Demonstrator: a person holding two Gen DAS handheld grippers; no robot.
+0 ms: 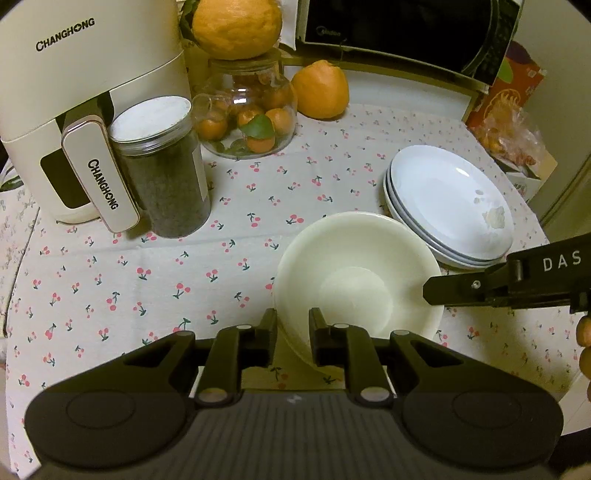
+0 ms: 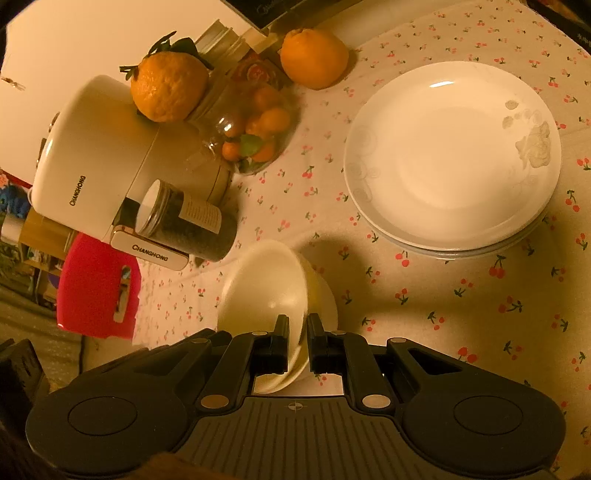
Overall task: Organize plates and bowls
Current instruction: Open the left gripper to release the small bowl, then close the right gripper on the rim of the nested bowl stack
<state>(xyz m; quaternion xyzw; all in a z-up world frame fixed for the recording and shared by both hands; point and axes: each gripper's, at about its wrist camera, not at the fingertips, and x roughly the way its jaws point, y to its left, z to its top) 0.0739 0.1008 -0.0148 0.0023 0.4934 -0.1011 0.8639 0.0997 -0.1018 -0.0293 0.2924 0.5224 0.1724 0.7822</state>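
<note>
A cream bowl (image 1: 354, 280) is held over the cherry-print tablecloth. My left gripper (image 1: 293, 325) is shut on its near rim. My right gripper (image 1: 430, 293) comes in from the right and grips the bowl's far right rim. In the right wrist view my right gripper (image 2: 298, 338) is shut on the rim of the bowl (image 2: 266, 291), which looks tilted, with a second bowl edge under it. A stack of white plates (image 1: 448, 205) sits just behind and right of the bowl; it also shows in the right wrist view (image 2: 452, 155).
A white Changhong appliance (image 1: 74, 92) stands at the back left with a dark jar (image 1: 162, 166) against it. A glass jar of small oranges (image 1: 251, 110), a loose orange (image 1: 321, 90) and a microwave (image 1: 406, 33) line the back. A red stool (image 2: 98, 288) stands beside the table.
</note>
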